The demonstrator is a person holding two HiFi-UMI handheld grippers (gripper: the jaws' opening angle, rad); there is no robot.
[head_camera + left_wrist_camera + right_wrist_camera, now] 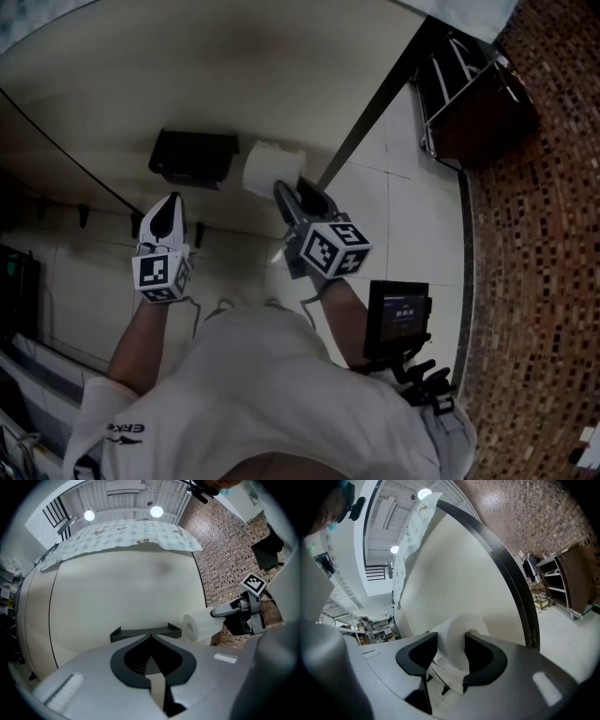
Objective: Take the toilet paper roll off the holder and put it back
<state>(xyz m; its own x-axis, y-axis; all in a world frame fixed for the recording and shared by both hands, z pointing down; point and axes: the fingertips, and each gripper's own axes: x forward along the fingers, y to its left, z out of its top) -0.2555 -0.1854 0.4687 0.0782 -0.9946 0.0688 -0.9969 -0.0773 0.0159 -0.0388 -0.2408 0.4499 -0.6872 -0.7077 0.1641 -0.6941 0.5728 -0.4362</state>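
Lower frame, head view: person's white short-sleeved shirt (281,394). The dark print on the sleeve at lower left reads "ERK"; the rest is cut off. Small black screen unit (397,317) sits just right of the shirt, display lit, text too small to read.

Left gripper (167,214), left of centre: jaws closed tip to tip, nothing between them. Its own view shows the tips meeting, aimed at the holder. Its marker cube (159,274) carries black-and-white square patterns and no readable writing.

Right gripper (292,195), centre: jaws gripping the white toilet paper roll (270,169), one jaw on either side, as its own view shows. The roll is off the holder, held in the air just beside the right end of the black wall-mounted holder (194,157), upper centre. Whether the two touch cannot be told.

Behind: plain cream wall (234,66), no labels. Dark slanted bar (370,117) comes down from top right. Far upper right: dark wire-framed cart (469,103) on pale floor tiles (412,206). Brown mosaic brick surface (544,281) runs down the right edge.
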